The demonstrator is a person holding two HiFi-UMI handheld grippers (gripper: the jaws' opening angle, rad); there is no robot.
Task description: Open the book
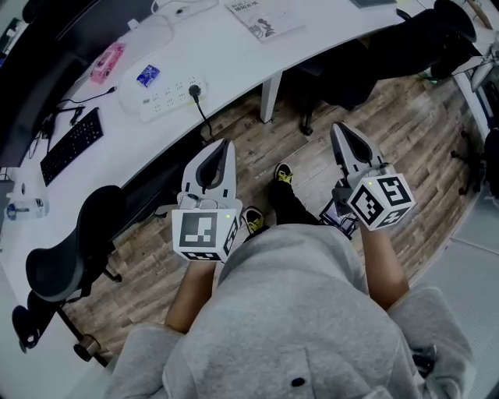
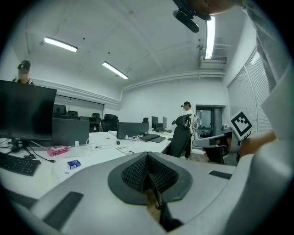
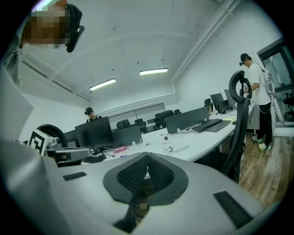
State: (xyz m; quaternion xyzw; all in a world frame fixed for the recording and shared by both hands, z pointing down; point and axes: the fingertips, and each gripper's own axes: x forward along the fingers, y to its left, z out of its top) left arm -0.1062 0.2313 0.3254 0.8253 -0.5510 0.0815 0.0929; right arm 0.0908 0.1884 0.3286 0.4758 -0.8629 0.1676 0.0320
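Left claw: pressed together, nothing between its pads. Right claw: likewise pressed together, empty. Both are held over the wood floor, well apart from the white counter. The book lies flat and closed on the counter, near its front edge.

Desk: white, long, curved top, one white leg visible under its near edge.

Items directly on the desk:
- Book, closed and flat, at the far edge of the head view, well apart from everything else.
- White power strip near the front edge, with a black plug seated in it and the cord dropping over the edge.
- Small blue box just beyond the strip.
- Pink pack further left.
- Black keyboard at the left end.

Floor: wood planks, with a black office chair standing beside the desk.
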